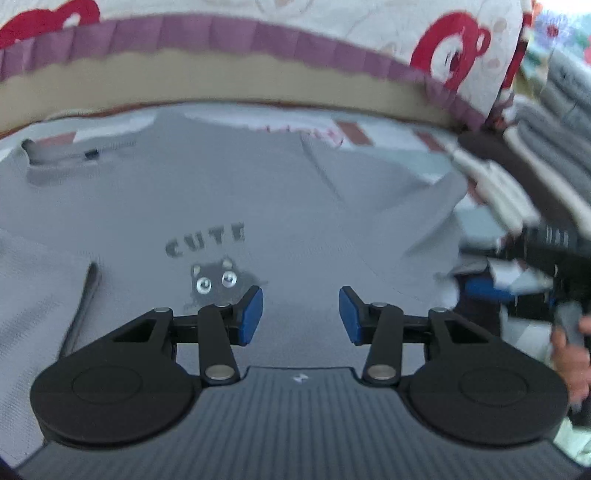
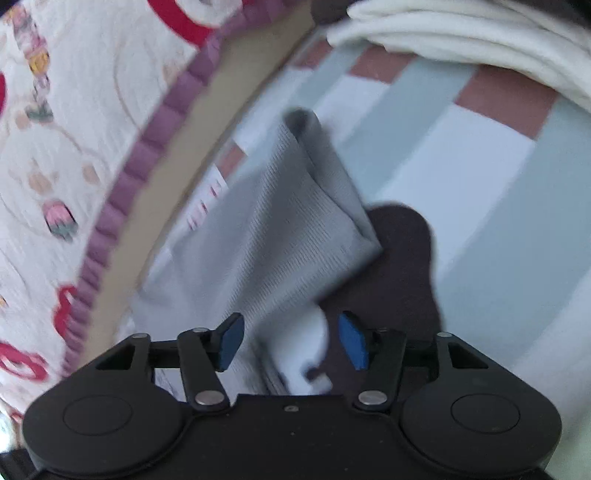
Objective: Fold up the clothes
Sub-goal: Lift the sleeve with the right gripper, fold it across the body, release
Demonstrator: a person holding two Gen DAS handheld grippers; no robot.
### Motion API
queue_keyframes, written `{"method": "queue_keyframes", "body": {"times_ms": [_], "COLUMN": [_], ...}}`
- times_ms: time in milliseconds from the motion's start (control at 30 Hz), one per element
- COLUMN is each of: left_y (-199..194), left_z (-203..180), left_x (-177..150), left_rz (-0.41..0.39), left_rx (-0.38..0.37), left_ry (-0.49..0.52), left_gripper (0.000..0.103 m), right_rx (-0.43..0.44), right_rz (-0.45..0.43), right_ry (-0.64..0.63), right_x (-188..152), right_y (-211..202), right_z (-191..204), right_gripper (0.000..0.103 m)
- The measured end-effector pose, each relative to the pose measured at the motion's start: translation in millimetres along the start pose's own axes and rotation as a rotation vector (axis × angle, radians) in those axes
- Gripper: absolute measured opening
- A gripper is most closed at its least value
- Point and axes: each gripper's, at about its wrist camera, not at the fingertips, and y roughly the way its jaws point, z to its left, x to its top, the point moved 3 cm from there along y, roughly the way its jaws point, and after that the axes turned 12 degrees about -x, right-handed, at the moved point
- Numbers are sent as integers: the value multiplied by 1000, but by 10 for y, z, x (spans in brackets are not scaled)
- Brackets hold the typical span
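Observation:
A grey T-shirt (image 1: 229,192) printed with "CUTE" and a small cartoon face lies spread flat on the checked cover, collar at the far left. My left gripper (image 1: 301,314) hovers open and empty over its middle. In the right wrist view, one grey sleeve (image 2: 295,221) of the shirt lies folded in a peak just ahead of my right gripper (image 2: 291,338), which is open and empty. The right gripper also shows in the left wrist view (image 1: 517,273) at the shirt's right edge, with the hand that holds it.
A quilted cover (image 1: 258,22) with red prints and a purple frill rises along the far side. Folded cream and grey clothes (image 1: 546,140) are stacked at the right. A dark garment (image 2: 402,266) lies under the right gripper. The checked pink, white and pale green cover (image 2: 480,155) extends right.

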Motion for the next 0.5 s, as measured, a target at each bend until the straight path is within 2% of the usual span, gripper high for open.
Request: {"method": "queue_keyframes", "body": {"times_ms": [33,67,100,133,200,367,500], "left_y": [18,16,14,5,-26,-55,-47], "left_z": [10,32,54,71,98,172,216], "left_x": [-26,-49,-71,-87,-129,-133,-115], "left_rz": [8,10,12,12,5,8,76], "left_rx": [-5,-21,-36,-37,-22,-51,-90], "left_ry": [-8,-21,-33,-40,-44,-94,-127], "left_gripper": [44,46,46,46,46,47,47], "right_rx": [-3,-6,-12,-19,5,-63,-138], "right_rz": [-42,-84,-120,-152,-175,-239,-270], "right_ry": [5,10,31,58,26,-214,-370], "right_x": [24,49,86,129,174,78,7], "right_y": [38,76,80,66,10,-116,-106], "right_z": [25,50,58,59,106,273,427], "right_gripper": [65,52,14,11,10,10,9]}}
